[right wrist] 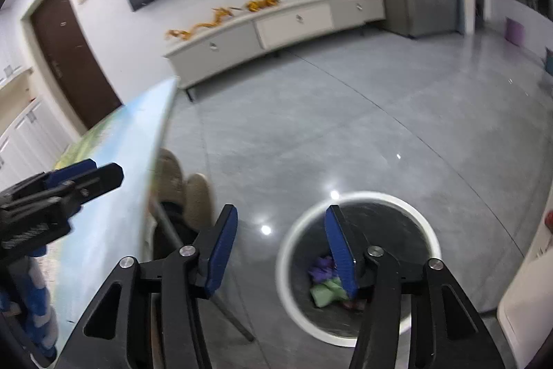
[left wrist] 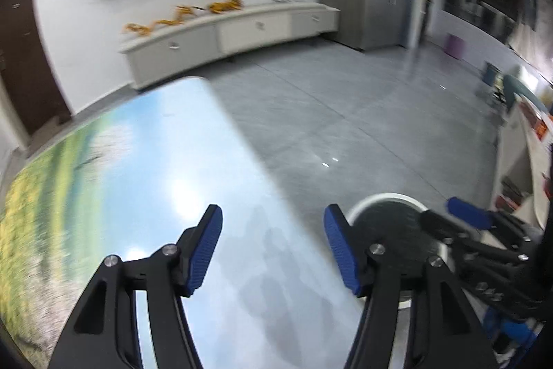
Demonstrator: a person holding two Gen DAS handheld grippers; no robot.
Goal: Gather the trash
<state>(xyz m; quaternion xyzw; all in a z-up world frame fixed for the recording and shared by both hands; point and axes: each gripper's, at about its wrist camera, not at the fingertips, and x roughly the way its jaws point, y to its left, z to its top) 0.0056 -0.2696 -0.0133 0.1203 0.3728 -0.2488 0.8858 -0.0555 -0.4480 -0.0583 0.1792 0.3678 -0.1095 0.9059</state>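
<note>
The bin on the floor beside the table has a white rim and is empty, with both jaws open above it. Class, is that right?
Not quite. The bin is not empty: the right wrist view shows purple and green trash lying at its bottom. The rest stands: it has a white rim, sits on the floor beside the table, and the right gripper and left gripper are open with nothing between their jaws.
</note>
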